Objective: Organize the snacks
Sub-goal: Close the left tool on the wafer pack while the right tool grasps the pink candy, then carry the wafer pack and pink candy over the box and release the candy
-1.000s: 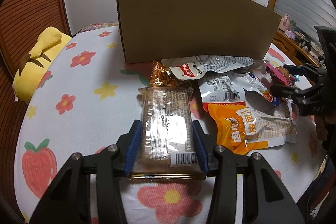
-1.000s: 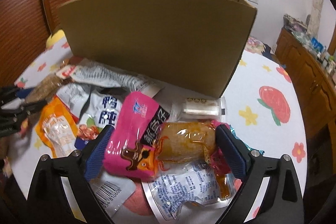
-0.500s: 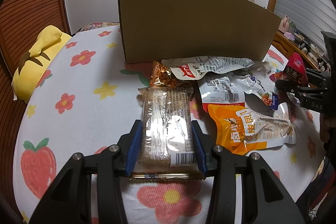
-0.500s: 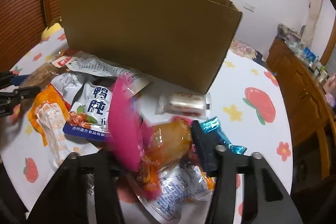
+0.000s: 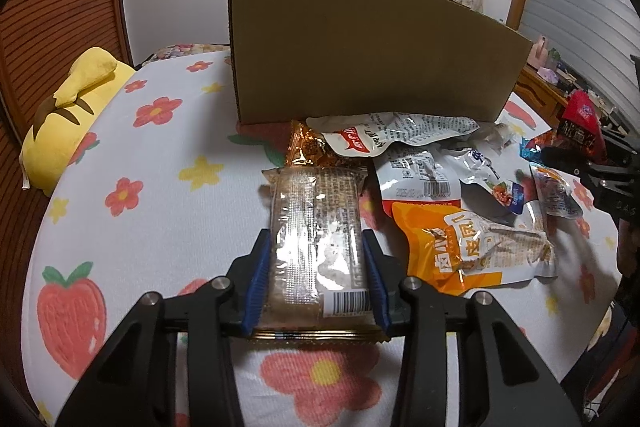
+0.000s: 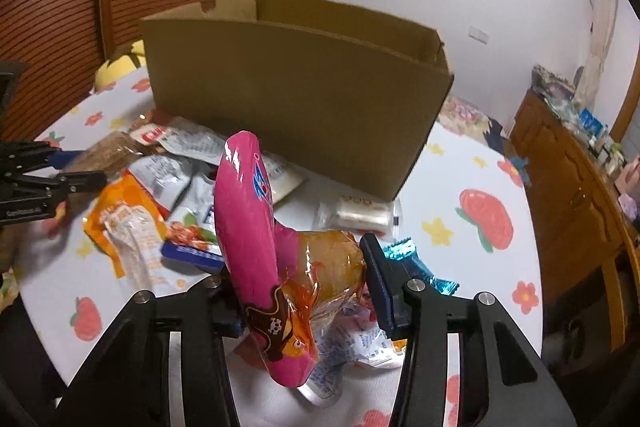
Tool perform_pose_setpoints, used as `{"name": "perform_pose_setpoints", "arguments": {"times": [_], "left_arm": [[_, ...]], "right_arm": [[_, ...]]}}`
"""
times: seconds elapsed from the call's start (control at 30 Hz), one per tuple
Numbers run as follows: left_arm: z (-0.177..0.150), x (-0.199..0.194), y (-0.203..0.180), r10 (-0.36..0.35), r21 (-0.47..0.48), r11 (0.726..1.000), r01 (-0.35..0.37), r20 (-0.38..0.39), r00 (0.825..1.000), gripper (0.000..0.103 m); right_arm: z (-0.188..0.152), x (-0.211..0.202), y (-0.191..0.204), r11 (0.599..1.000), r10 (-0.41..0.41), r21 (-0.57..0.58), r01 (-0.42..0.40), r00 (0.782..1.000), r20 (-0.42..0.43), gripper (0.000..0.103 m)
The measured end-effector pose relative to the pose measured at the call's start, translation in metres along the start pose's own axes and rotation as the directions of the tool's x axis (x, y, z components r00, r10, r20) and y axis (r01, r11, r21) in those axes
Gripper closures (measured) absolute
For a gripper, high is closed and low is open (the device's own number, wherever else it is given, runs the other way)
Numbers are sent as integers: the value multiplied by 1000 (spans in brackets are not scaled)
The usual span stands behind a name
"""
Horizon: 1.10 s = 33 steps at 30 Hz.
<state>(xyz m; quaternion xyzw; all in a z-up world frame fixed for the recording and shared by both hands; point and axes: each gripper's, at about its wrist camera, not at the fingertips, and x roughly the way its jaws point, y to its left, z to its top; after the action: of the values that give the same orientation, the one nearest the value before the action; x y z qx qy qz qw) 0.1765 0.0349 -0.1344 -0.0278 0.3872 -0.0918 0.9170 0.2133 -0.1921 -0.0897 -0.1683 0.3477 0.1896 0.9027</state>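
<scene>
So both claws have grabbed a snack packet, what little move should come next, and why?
Probably carry the pink packet up and over the near wall of the cardboard box and let go. The right gripper has its jaws shut on it, lifted off the pile, and the open-topped box stands just behind. The left gripper holds a clear-wrapped bar low over the tablecloth.

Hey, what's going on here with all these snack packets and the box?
A person is sorting snacks with two handheld grippers. The left gripper is closed on a clear-wrapped brown snack bar lying on the flower-print tablecloth. The right gripper has pinched a pink packet with a pirate cartoon and holds it above the pile of loose packets. The open brown cardboard box stands just behind the pile; its inside is not visible. An orange packet and several silver ones remain on the cloth.
</scene>
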Motion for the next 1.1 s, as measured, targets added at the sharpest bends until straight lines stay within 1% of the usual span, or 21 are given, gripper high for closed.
{"name": "perform_pose_setpoints", "arguments": {"times": [0.1, 0.27, 0.53, 0.83, 0.97, 1.1], "left_arm": [[-1, -4, 1, -10, -4, 1000, 10, 13, 1000, 61], [-3, -11, 2, -6, -4, 1000, 6, 23, 1000, 61], [3, -35, 0, -8, 7, 1000, 7, 65, 998, 61], [24, -69, -13, -24, 50, 999, 16, 146, 989, 61], [37, -82, -18, -34, 71, 997, 21, 179, 983, 61], [53, -90, -21, -37, 97, 995, 17, 209, 977, 61]], "right_arm": [[3, -7, 2, 1000, 9, -4, -9, 1000, 19, 55], [5, -15, 6, 1000, 25, -7, -24, 999, 38, 55], [9, -26, 11, 999, 41, -11, -41, 997, 62, 55], [21, -41, 11, 999, 50, -17, -48, 994, 99, 55], [33, -50, 9, 998, 53, -20, -51, 990, 128, 55], [52, -59, 6, 998, 53, -35, -48, 984, 170, 55]]}}
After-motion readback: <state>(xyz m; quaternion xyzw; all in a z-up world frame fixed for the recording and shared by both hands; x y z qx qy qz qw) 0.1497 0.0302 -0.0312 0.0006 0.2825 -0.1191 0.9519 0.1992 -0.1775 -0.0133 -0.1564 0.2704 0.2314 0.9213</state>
